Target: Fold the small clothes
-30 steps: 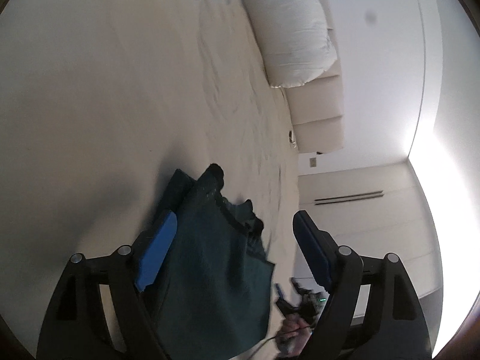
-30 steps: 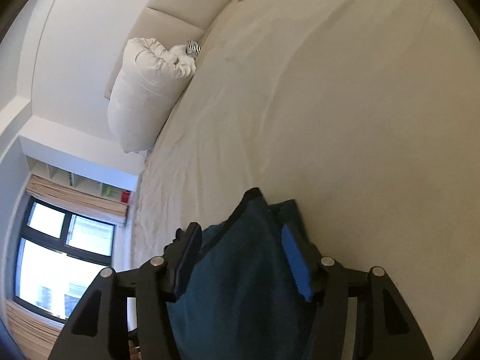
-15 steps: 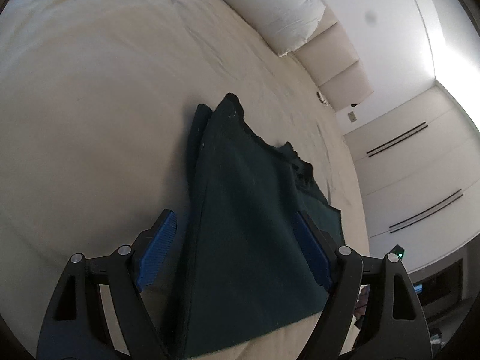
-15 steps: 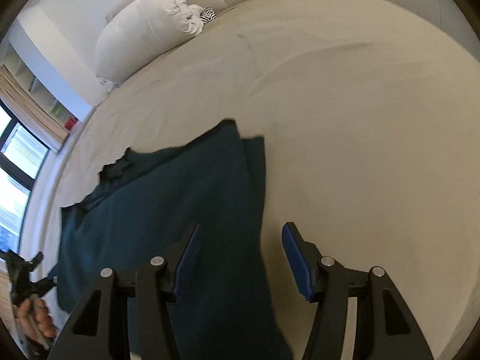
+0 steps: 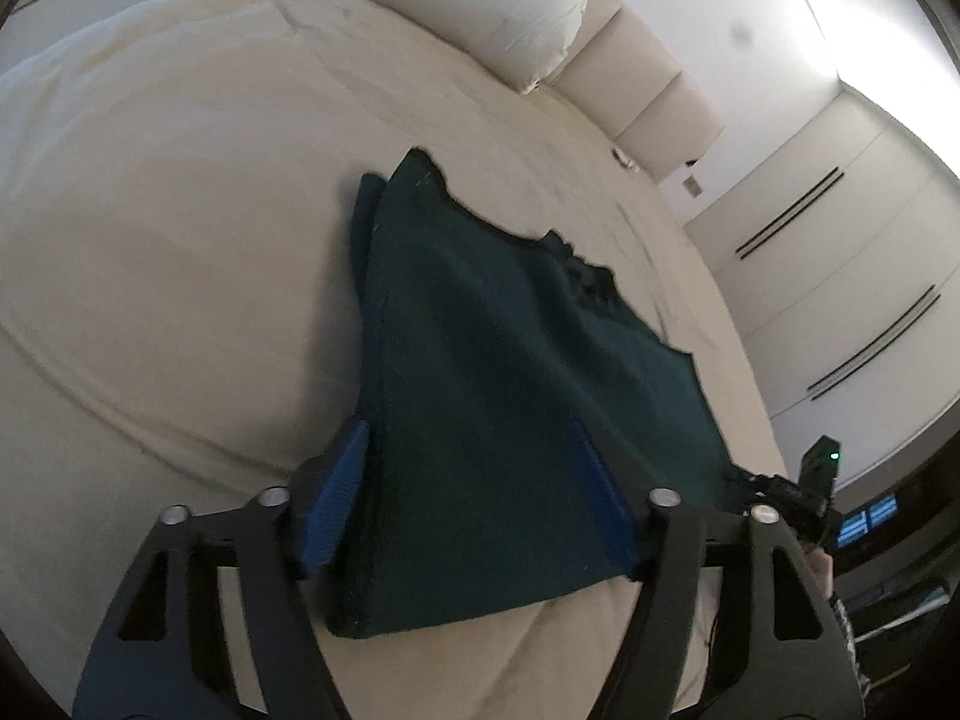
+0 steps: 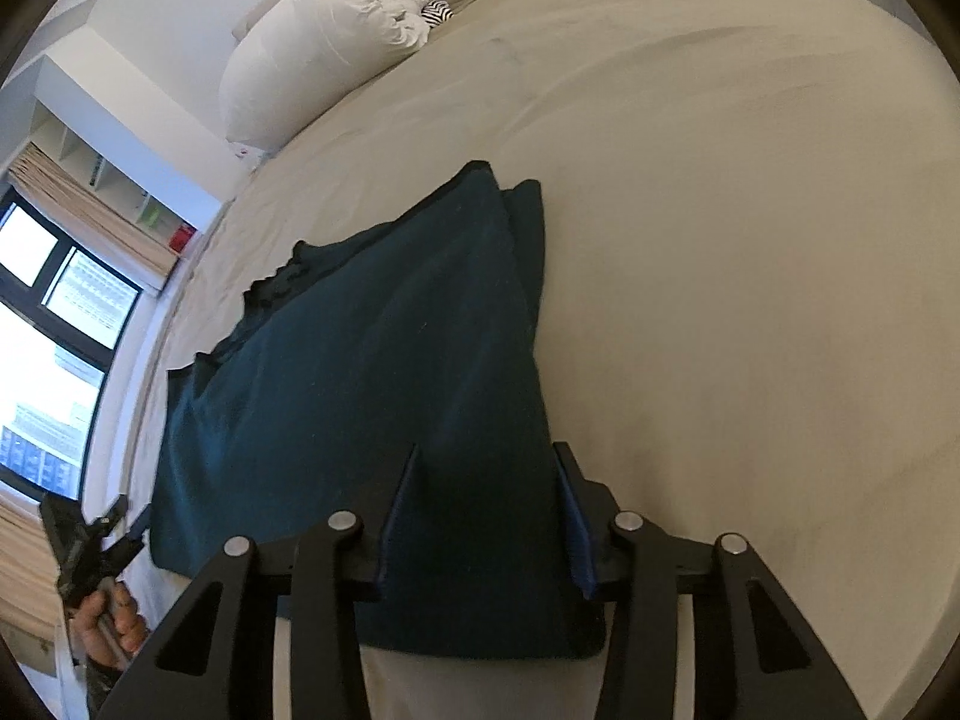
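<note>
A dark teal garment (image 5: 480,360) lies spread flat on the beige bed, with a folded layer along one long edge; it also shows in the right wrist view (image 6: 372,372). My left gripper (image 5: 468,480) is open, its blue-padded fingers (image 5: 336,498) straddling the near left corner of the garment just above it. My right gripper (image 6: 486,498) is open over the near right corner. Nothing is held. The right gripper shows at the lower right of the left view (image 5: 798,492), the left gripper at the lower left of the right view (image 6: 90,546).
The beige bed sheet (image 5: 150,210) stretches all around the garment. A white pillow (image 6: 312,42) and padded headboard (image 5: 648,90) stand at the far end. A window (image 6: 36,324) is at the left, wardrobe doors (image 5: 852,276) at the right.
The garment went from hanging bunched between my grippers to lying flat on the bed. Both grippers came down and now hover open over its near corners.
</note>
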A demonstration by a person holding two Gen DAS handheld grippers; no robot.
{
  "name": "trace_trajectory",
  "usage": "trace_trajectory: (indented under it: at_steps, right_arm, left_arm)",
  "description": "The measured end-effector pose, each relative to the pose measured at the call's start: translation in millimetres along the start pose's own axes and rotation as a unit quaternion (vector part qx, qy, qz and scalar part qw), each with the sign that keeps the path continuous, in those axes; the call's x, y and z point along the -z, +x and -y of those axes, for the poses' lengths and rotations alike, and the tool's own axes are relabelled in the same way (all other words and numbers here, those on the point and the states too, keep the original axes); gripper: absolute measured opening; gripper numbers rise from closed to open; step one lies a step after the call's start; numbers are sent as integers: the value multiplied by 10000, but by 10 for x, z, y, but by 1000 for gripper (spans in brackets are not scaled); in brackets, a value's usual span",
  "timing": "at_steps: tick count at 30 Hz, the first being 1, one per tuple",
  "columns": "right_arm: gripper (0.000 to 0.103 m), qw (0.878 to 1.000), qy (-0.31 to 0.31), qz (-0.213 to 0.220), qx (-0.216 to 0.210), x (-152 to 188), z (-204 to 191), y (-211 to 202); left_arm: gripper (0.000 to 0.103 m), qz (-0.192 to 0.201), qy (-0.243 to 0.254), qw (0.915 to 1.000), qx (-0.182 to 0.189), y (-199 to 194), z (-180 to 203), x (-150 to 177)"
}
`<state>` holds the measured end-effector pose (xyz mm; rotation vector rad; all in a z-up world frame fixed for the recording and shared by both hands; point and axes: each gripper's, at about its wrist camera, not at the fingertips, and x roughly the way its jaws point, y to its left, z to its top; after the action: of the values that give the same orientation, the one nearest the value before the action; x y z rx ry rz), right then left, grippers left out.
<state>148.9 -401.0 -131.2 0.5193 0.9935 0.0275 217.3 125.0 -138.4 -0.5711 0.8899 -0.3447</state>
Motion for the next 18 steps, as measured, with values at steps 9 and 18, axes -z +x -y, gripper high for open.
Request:
trace_trajectory:
  at_steps: [9, 18]
  right_arm:
    - [41, 9996, 95, 96, -229, 88, 49, -120]
    - [42, 9995, 95, 18, -294, 132, 81, -117]
  left_arm:
    - [35, 102, -166, 9987, -463, -120, -149, 83]
    - [48, -27, -121, 9997, -230, 2, -107, 93]
